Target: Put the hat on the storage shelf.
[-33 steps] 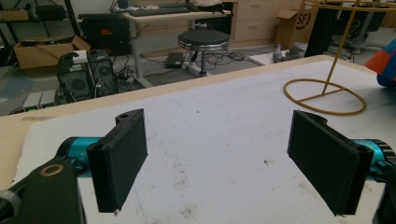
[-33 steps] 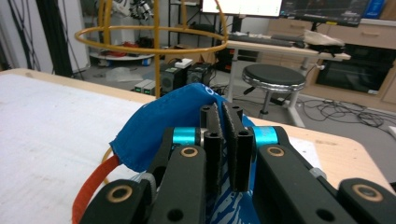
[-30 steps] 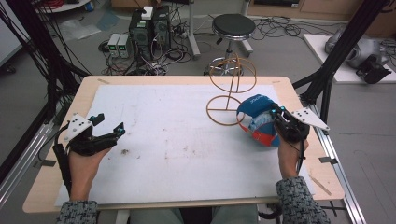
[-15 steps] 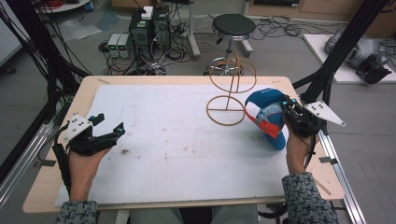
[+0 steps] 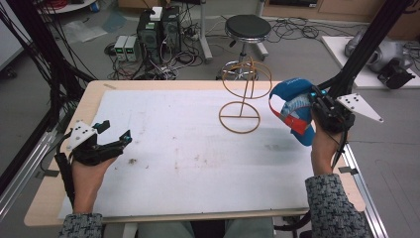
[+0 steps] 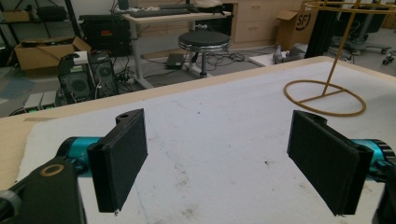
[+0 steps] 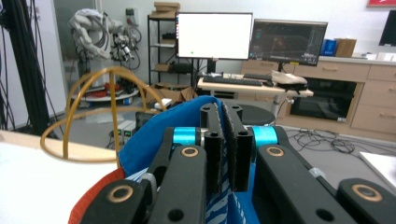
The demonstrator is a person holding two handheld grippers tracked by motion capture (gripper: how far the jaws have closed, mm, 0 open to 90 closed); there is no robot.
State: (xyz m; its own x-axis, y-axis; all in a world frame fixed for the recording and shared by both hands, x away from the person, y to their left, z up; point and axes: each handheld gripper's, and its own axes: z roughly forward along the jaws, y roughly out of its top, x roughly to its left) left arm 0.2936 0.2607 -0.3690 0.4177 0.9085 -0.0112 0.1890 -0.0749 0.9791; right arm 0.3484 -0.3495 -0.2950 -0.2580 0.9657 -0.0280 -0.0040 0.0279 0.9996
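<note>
Lifted clear of the bench since a second ago, the blue cap [image 5: 292,109] now hangs in the air at the right, raised and carried toward the top of the wire stand [image 5: 244,94]; the left side has stayed where it was.

At the left, the left gripper [image 5: 115,140] rests low over the white mat [image 5: 188,148] with its jaws spread wide and nothing between them; the left gripper view shows only bare, scuffed mat in the gap.

Near the middle, the stand sits on its round base on the far part of the bench [image 5: 94,96], its domed hoop on top bare.

At the right, the right gripper [image 5: 313,101] has its jaws closed nearly together on the cap's fabric, as the right gripper view shows, with blue cloth [image 7: 154,135] bunched around them and the stand's hoop [image 7: 93,88] just to one side.

Judging from this, the pickup is done and the cap is off the bench and level with the hoop. What seems left is to bring it over the dome, settle it there and let go.
</note>
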